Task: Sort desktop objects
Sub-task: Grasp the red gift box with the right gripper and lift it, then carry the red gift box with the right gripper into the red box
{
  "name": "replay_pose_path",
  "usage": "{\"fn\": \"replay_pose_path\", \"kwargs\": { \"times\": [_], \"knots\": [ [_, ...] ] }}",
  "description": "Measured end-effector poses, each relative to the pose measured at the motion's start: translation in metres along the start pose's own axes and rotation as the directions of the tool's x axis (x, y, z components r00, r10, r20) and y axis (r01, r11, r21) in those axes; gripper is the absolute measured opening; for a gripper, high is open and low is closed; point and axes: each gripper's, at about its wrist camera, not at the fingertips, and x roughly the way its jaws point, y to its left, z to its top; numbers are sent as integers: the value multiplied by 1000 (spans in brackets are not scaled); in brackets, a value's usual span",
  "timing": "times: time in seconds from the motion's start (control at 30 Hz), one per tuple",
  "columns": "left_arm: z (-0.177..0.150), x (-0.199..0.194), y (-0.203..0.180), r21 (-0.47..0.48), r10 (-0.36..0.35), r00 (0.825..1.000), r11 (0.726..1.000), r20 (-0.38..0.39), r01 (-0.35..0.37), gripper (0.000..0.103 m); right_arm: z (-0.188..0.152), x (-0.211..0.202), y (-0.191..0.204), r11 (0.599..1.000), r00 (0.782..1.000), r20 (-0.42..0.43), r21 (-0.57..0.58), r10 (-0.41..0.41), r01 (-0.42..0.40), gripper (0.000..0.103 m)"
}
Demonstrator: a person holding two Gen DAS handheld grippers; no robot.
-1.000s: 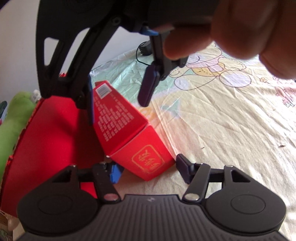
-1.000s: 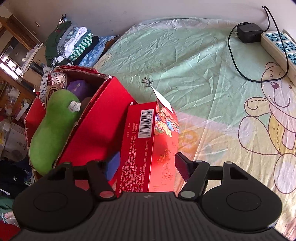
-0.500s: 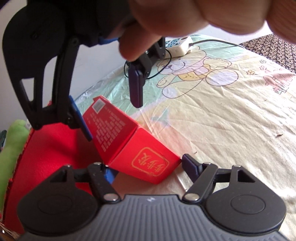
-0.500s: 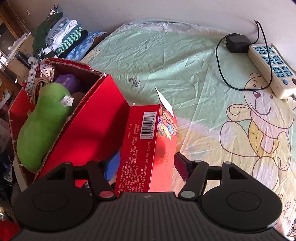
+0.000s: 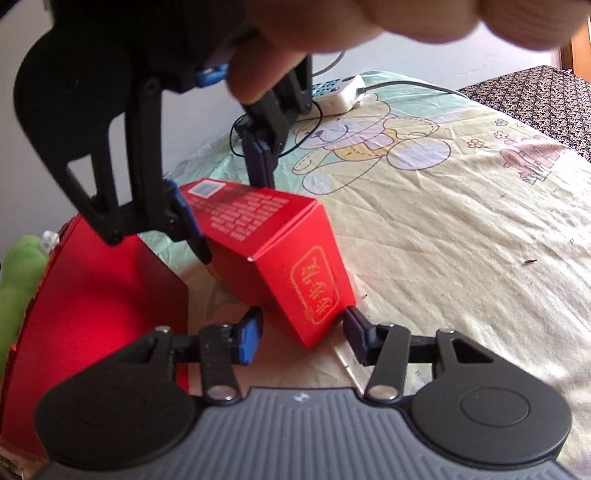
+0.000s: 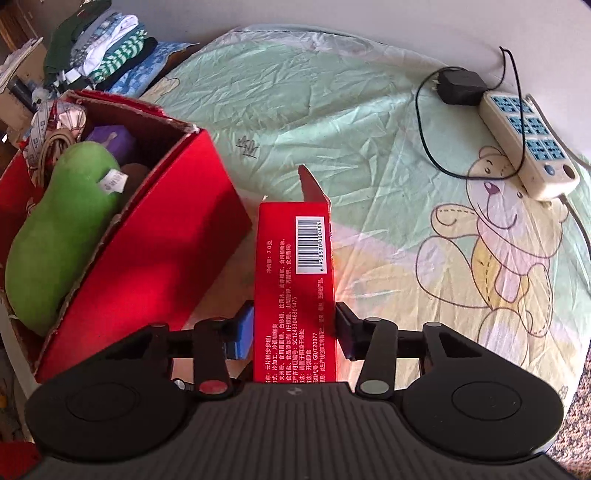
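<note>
A long red carton with gold lettering on its end is tilted above the cartoon bedsheet, beside an open red storage box. In the right wrist view my right gripper is closing, and its pads press both long sides of the carton. The left wrist view shows that same right gripper straddling the carton's barcode end under a person's hand. My left gripper is closing too, its tips touching the lower corners of the lettered end.
The storage box holds a green plush, a purple item and a wrapped bundle. A white power strip and a black charger with its cord lie at the far right. Folded clothes are piled behind the box.
Both pairs of jaws widened, then narrowed onto the carton. The carton has tipped up off the sheet and away from the storage box. The left view has swung right, so the power strip shows.
</note>
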Motion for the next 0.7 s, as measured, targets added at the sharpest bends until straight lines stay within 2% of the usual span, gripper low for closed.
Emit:
{"fn": "replay_pose_path", "kwargs": {
  "times": [0.2, 0.37, 0.5, 0.7],
  "knots": [
    [6, -10, -1, -1, -62, 998, 998, 1, 62, 46, -28, -23, -29, 986, 997, 47, 153, 55, -62, 47],
    [10, -50, 7, -45, -90, 994, 995, 64, 93, 46, -55, -62, -43, 957, 984, 156, 261, 90, -129, 47],
    [21, -90, 36, -94, -92, 982, 990, 164, 109, 46, -63, -102, -35, 946, 958, 268, 273, 99, -174, 47],
    [17, -138, 96, -181, -20, 961, 981, 275, 73, 51, -48, -145, 6, 940, 899, 404, 208, 167, -268, 47]
  ]
}}
